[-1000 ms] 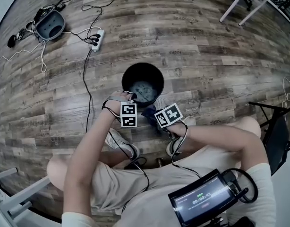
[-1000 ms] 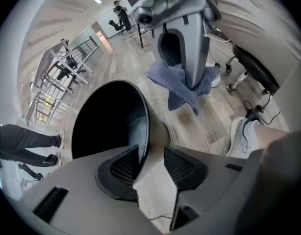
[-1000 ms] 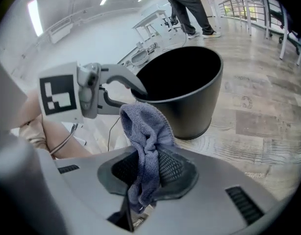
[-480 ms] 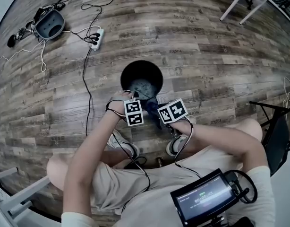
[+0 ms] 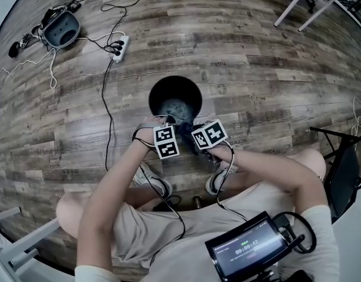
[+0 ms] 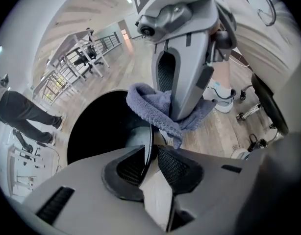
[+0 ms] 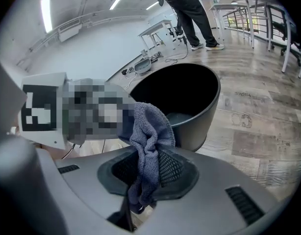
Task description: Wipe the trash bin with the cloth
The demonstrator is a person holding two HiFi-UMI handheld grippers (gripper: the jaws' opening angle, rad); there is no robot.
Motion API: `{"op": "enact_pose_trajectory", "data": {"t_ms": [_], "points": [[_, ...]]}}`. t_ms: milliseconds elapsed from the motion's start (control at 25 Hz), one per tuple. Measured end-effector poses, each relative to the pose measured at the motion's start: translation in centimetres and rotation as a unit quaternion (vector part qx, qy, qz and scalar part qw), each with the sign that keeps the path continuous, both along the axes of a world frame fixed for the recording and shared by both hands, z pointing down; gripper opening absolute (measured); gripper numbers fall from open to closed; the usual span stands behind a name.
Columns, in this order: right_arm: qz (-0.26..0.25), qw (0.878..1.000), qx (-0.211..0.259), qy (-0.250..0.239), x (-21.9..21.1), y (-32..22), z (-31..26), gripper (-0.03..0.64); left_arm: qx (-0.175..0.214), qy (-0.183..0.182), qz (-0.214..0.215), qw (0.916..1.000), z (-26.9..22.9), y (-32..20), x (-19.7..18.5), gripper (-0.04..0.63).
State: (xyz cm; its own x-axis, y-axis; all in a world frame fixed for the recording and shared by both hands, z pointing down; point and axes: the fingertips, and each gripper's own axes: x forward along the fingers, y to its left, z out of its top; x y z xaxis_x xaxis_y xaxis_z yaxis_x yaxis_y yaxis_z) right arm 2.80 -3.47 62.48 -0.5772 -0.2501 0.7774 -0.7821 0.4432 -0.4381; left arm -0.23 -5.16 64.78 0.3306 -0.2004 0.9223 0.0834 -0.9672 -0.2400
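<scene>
A black round trash bin [image 5: 175, 98] stands on the wood floor in front of the seated person's feet. My left gripper [image 5: 166, 122] is shut on the near rim of the bin; in the left gripper view the thin black rim [image 6: 149, 146] runs between its two pads. My right gripper [image 5: 192, 135] sits just to the right of it, at the rim, shut on a dark blue cloth [image 5: 188, 130]. In the right gripper view the cloth [image 7: 148, 146] bunches up out of the jaws, with the bin [image 7: 199, 106] just beyond. The bin's inside bottom looks grey and smudged.
A white power strip [image 5: 119, 49] and black cables lie on the floor to the left of the bin, with a grey device [image 5: 62, 29] farther back left. A dark chair [image 5: 340, 157] stands at the right, white table legs [image 5: 303, 2] at top right. A person [image 7: 189, 13] stands beyond the bin.
Both grippers have closed in on the bin's near rim. The right gripper with the cloth moved up and left, next to the left gripper.
</scene>
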Motion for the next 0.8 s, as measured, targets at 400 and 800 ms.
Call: {"op": "enact_pose_trajectory", "data": {"t_ms": [400,800], "points": [[0.003,0.999,0.010,0.031,0.0,-1.6,4.7,0.080,0.011,0.003,0.017,0.9998,-0.1,0.0,0.0,0.089],[-0.010,0.998,0.022,0.052,0.4,-1.6,10.5,0.080,0.028,0.010,0.029,0.9992,-0.3,0.0,-0.1,0.087]]}}
